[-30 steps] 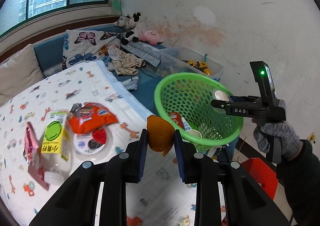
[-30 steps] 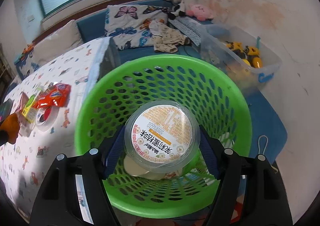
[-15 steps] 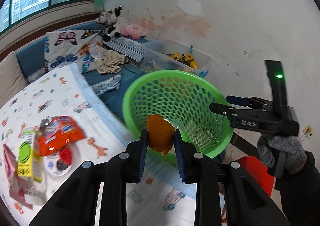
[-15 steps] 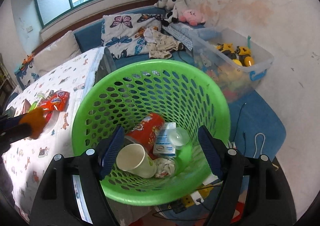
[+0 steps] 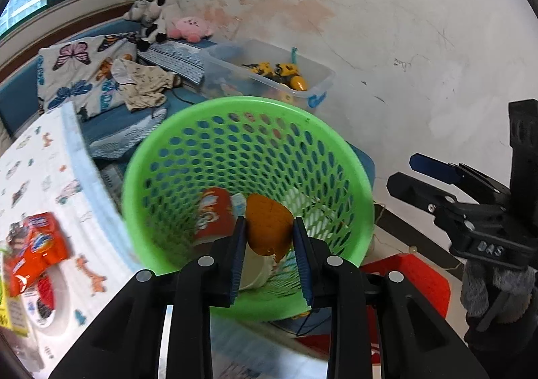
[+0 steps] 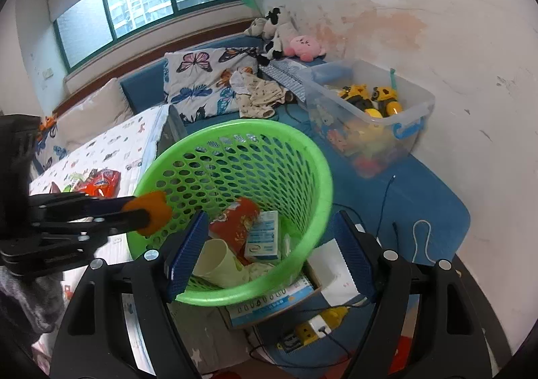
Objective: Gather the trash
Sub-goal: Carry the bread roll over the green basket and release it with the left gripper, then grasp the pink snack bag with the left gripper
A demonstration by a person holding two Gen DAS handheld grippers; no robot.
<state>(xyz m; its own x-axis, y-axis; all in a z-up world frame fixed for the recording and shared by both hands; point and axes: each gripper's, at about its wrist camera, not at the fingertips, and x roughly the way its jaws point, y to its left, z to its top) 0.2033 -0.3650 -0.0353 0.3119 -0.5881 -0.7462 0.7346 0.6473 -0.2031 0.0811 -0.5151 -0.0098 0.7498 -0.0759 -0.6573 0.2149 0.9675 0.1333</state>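
Observation:
My left gripper (image 5: 268, 258) is shut on an orange peel (image 5: 267, 231) and holds it over the near rim of the green mesh basket (image 5: 188, 130). The peel also shows in the right wrist view (image 6: 151, 211), at the basket's left rim (image 6: 302, 150). My right gripper (image 6: 269, 251) is open and empty, just in front of the basket; it also shows at the right of the left wrist view (image 5: 423, 174). Inside the basket lie a red can (image 6: 235, 224), a small white-blue carton (image 6: 264, 238) and a pale paper cup (image 6: 215, 261).
A red snack bag (image 5: 33, 248), a round lid and a yellow-green carton lie on the patterned sheet (image 5: 40, 170) at left. A clear toy bin (image 6: 370, 117) stands behind the basket. A box and a power strip (image 6: 312, 328) lie on the floor under the basket.
My right gripper opened, dropped its round lidded cup into the basket, then drew back. My left gripper carried the orange peel from the bed to over the basket.

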